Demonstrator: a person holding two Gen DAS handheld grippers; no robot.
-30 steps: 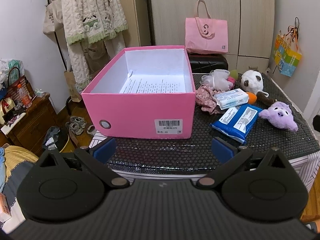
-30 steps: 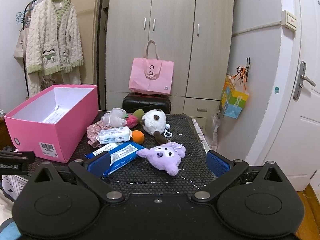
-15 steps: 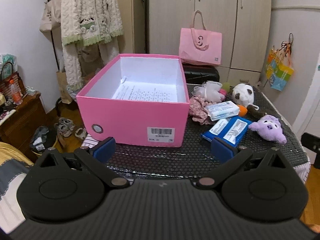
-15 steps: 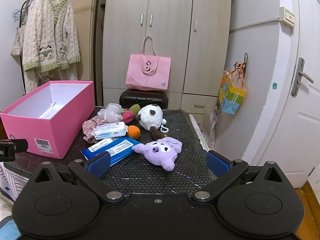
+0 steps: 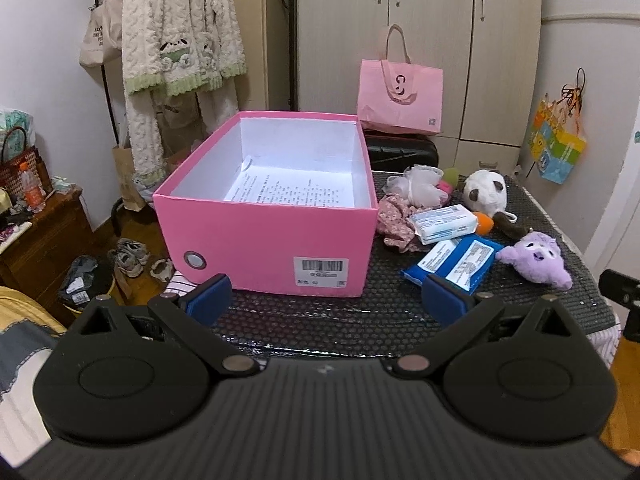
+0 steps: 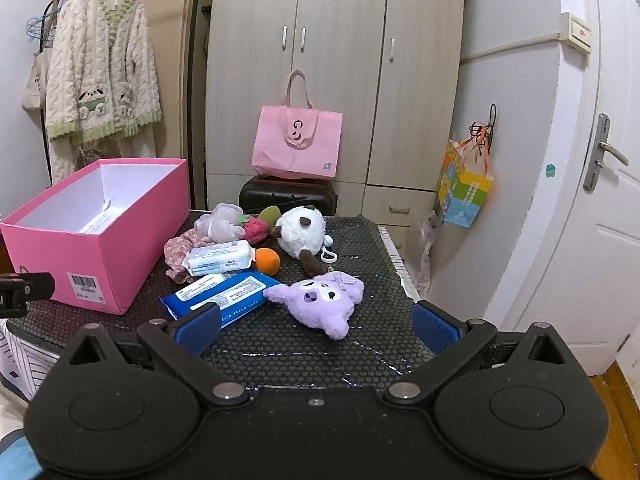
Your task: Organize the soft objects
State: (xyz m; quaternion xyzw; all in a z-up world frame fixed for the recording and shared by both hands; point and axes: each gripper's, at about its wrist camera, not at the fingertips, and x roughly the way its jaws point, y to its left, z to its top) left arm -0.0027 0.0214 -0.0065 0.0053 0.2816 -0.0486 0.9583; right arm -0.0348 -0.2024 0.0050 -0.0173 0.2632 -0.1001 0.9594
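Two grippers hover empty, jaws spread. The right gripper [image 6: 316,326] is nearer the purple plush [image 6: 320,298], lying just ahead on the mat; the pink box [image 6: 100,236] sits to its left, facing the left gripper [image 5: 326,300].

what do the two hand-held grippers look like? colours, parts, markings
Both match. The left hand-held gripper and right hand-held gripper have a matte black ribbed body, two round black housings with circular recesses, black linkage arms on silver pivot pins, and blue textured pads. No cables, hands or sleeves show. White lettering marks the left one's side in the right view, unreadable.
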